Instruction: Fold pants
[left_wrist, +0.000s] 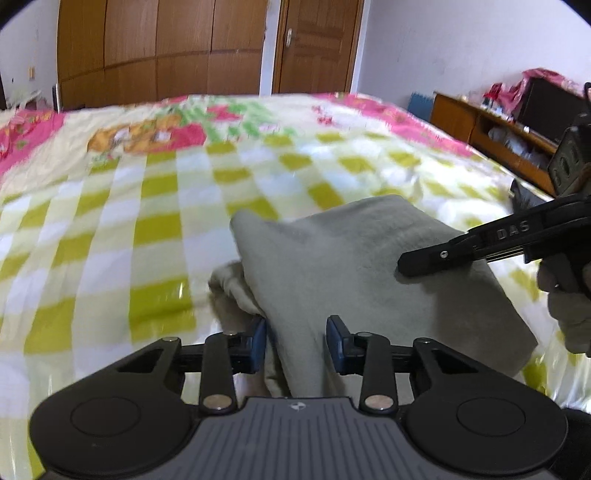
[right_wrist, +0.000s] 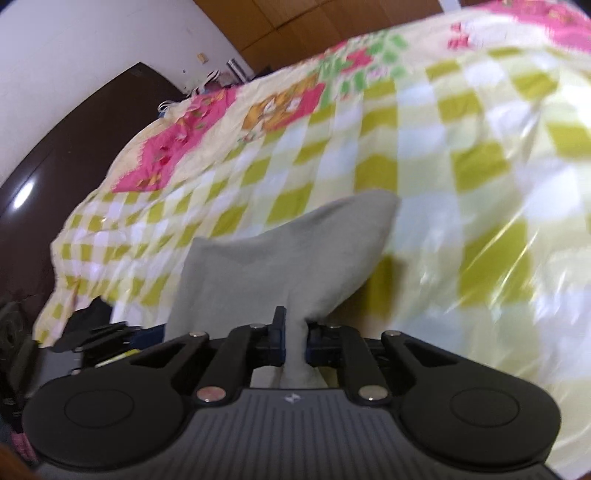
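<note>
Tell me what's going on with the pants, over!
Left gripper clamped on grey pants. Right gripper clamped on pants too. Pants bunched, partly lifted over checked bedspread. Nothing in the way.

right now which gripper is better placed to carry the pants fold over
Right, probably. The right gripper is clamped on the grey pants; the left gripper has fabric between wider-set jaws.

Bed (left_wrist: 110, 221) filling most of both frames, spread with a glossy sheet checked in yellow-green and white, pink cartoon border toward the upper left. Grey pants (left_wrist: 351, 258) bunched in the lower centre of the frame, partly resting on the sheet
</note>
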